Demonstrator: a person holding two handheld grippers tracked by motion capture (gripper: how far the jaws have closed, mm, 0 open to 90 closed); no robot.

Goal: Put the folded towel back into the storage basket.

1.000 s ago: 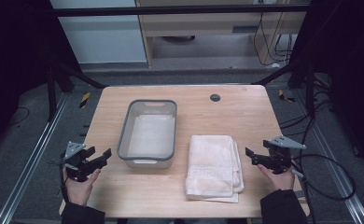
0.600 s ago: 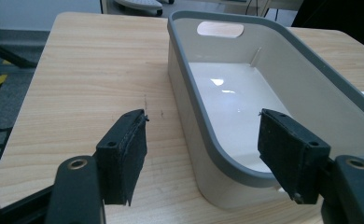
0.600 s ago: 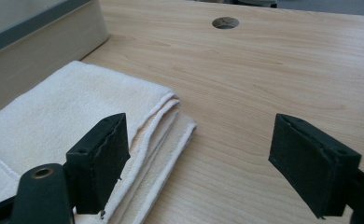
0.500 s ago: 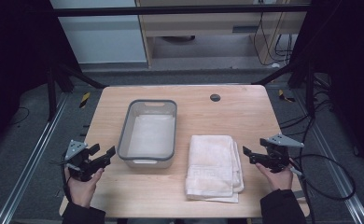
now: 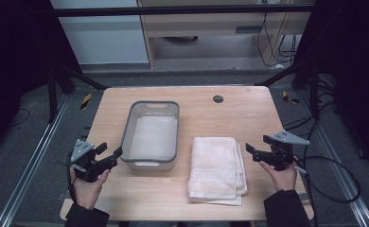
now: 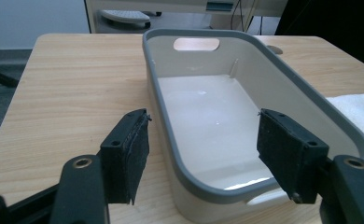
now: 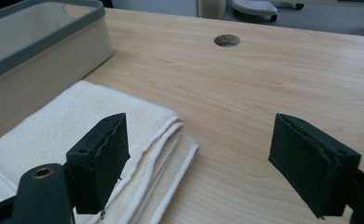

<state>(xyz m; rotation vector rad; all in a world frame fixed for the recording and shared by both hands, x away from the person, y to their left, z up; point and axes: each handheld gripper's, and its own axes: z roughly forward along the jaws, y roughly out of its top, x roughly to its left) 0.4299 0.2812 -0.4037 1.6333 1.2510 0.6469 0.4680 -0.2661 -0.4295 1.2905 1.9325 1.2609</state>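
High view first: my forearms come in over the near edge of the table (image 5: 267, 109), one at each near corner. My left hand (image 5: 87, 185) holds the left gripper (image 5: 110, 152) near the left edge, its jaws spread and aimed at the near left corner of the bin (image 5: 127, 137); one tip looks close to the bin's rim there, but I cannot tell if it touches. My right hand (image 5: 280, 175) holds the right gripper (image 5: 257, 148) near the right edge, jaws apart and empty, pointing toward the towel (image 5: 216, 165) and stopping just short of its right side.

The towel lies folded at the near middle of the table, just right of the bin, its near end close to the near edge. The bin, grey-rimmed and pale inside, stands left of centre with its long side running away from me; it holds nothing I can make out. Beyond both, toward the far edge, a small round hole (image 5: 218, 99) sits in the tabletop.

Left gripper view: the pads (image 6: 132, 154) stand wide apart with the bin's near end between them, and a handle slot (image 6: 196, 44) shows in its far wall. Right gripper view: the left pad (image 7: 101, 154) hangs over the towel's folded edge, the other over bare wood, with the hole (image 7: 227, 40) far ahead.
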